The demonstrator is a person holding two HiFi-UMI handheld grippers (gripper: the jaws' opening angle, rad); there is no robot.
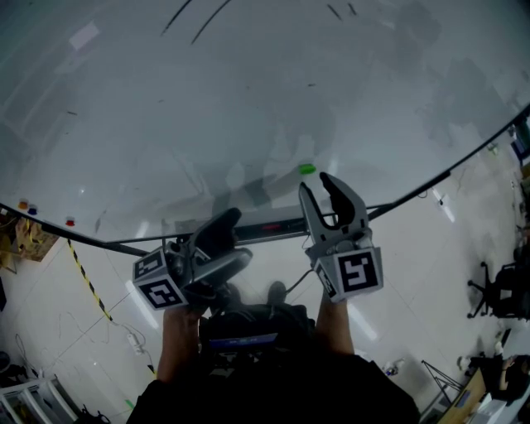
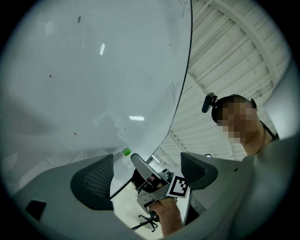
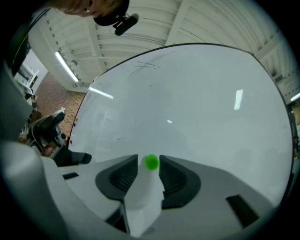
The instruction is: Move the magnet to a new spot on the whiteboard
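A small green magnet (image 1: 307,169) sticks to the whiteboard (image 1: 248,99) near its lower edge. My right gripper (image 1: 316,182) points at the board with its tips just below the magnet. In the right gripper view the magnet (image 3: 151,162) sits in the gap at the tips of my right gripper (image 3: 149,165), whose jaws stand apart and do not press on it. My left gripper (image 1: 242,234) hangs lower left, off the board, open with nothing between its fingers. The left gripper view looks between the wide jaws of my left gripper (image 2: 147,159) at the magnet (image 2: 126,151).
Three small magnets (image 1: 31,209) sit at the board's left edge, and pen strokes (image 1: 195,16) mark its top. The board's black lower frame (image 1: 414,195) runs behind both grippers. On the floor below lie striped tape (image 1: 87,281) and an office chair (image 1: 497,290).
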